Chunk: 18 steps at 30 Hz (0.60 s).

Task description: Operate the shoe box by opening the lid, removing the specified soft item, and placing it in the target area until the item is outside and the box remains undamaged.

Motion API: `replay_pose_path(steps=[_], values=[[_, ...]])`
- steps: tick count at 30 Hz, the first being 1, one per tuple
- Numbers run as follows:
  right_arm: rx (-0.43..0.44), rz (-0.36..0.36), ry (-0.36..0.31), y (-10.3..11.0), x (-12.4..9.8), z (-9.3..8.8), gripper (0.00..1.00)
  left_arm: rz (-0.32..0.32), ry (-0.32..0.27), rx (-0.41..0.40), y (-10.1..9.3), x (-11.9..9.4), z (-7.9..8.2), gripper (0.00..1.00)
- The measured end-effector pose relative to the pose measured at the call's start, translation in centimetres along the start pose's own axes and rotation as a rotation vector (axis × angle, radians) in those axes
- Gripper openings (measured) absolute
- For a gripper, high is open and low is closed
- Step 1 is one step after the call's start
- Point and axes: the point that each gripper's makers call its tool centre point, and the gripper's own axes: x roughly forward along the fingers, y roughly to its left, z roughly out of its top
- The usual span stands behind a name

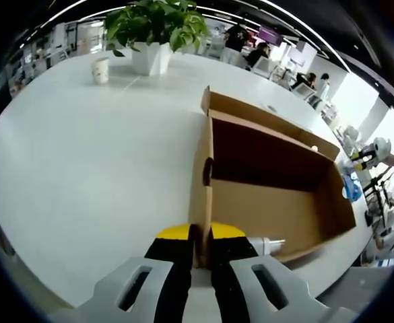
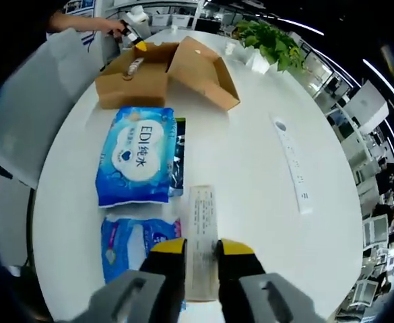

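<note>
Item: brown corrugated cardboard shoe box [image 1: 277,195], open, lying on the round white table [image 1: 82,161]. In your left gripper view its dark interior faces you with nothing visible inside; the end wall with its oval finger hole stands straight ahead. In your right gripper view the same box [image 2: 163,74] sits at the far edge of the table, its lid flap raised.

Left gripper [image 1: 200,235]: yellow-tipped black jaws clenched on the edge of that end wall, pressed to either side of the cardboard. In your right gripper view this gripper [image 2: 133,30] shows at the far side of the box, in your hand.

Soft item: blue and white plastic pack of wet wipes [image 2: 137,163], flat on the table outside the box, just in front of it. A dark packet lies against its right edge, partly tucked under.

Right gripper [image 2: 201,250]: jaws standing either side of a narrow white printed paper strip [image 2: 202,229] that lies on the table; you cannot tell whether they pinch it. A second, smaller blue soft pack [image 2: 130,243] lies just beside the left jaw.

Surroundings: a long white power strip [image 2: 292,165] well apart to the right; a green potted plant in a white pot [image 1: 153,33] and a paper cup [image 1: 100,69] at the table's far side.
</note>
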Motion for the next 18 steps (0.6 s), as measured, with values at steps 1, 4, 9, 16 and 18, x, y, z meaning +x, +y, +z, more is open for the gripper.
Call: replay_pose_path(steps=[1, 4, 9, 16, 18], values=[[-0.025, -0.005, 0.019, -0.1, 0.0, -0.3, 0.14, 0.000, 0.001, -0.001, 0.0, 0.0, 0.0, 0.06], [-0.034, -0.008, 0.029, 0.0, 0.0, -0.5, 0.14, 0.001, 0.003, 0.000, 0.0, 0.0, 0.0, 0.06], [-0.077, 0.002, 0.084, 0.3, 0.2, -1.8, 0.14, 0.001, 0.001, -0.002, -0.1, 0.0, 0.0, 0.06], [-0.075, -0.010, 0.124, 0.1, 0.3, -3.4, 0.14, 0.003, 0.002, 0.000, -0.2, -0.1, -0.1, 0.06], [-0.073, -0.009, 0.136, 0.2, 0.4, -3.7, 0.14, 0.003, 0.002, 0.001, -0.2, -0.1, -0.1, 0.06]])
